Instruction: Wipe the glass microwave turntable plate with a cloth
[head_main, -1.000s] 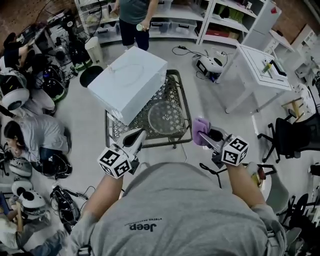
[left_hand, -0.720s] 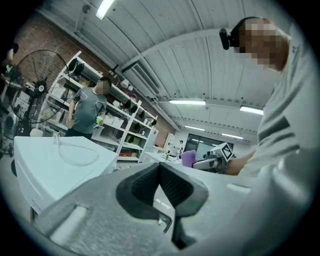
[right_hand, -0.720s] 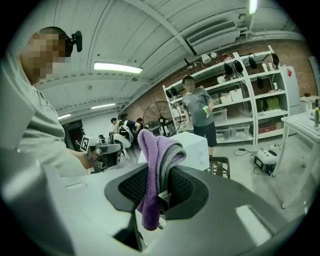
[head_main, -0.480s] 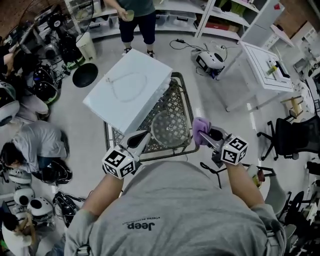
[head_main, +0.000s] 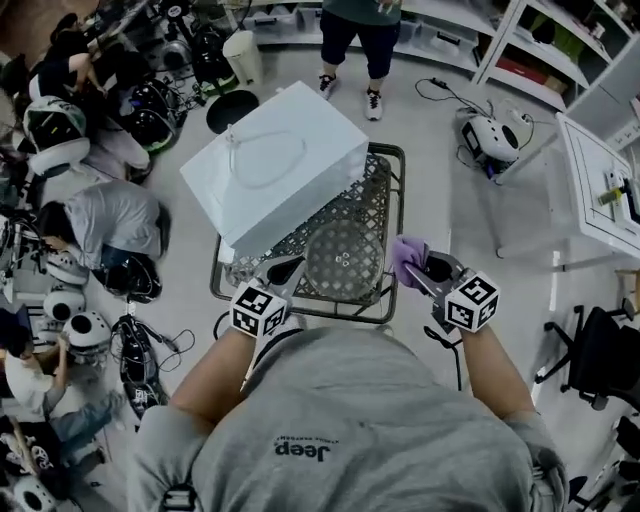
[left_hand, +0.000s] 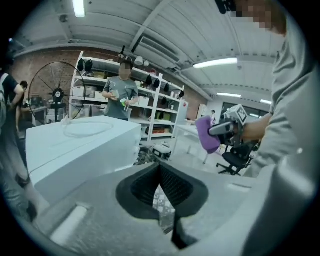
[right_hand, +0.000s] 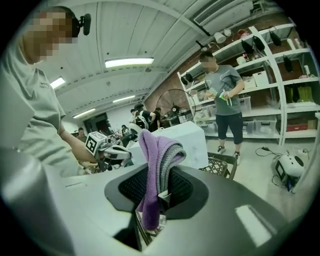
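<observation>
The round glass turntable plate (head_main: 345, 248) lies flat on a metal mesh table (head_main: 395, 230), just right of the white microwave (head_main: 270, 165). My left gripper (head_main: 288, 268) hovers at the plate's near left edge; its jaws are shut with nothing between them (left_hand: 161, 190). My right gripper (head_main: 418, 270) hangs off the table's near right corner, shut on a folded purple cloth (head_main: 404, 256). That cloth (right_hand: 157, 160) droops over the right gripper (right_hand: 159, 195). The left gripper view also shows the cloth (left_hand: 207, 134) and the microwave (left_hand: 75, 145).
A person (head_main: 360, 30) stands beyond the table by the shelves. People sit on the floor at the left (head_main: 110, 225) among helmets and cables. A white table (head_main: 600, 190) and an office chair (head_main: 605, 350) are to the right, a white device (head_main: 490, 135) on the floor.
The head view has swung, so the table sits a little further right in the picture. Both grippers stay at the table's near edge, and the cloth stays in the right one.
</observation>
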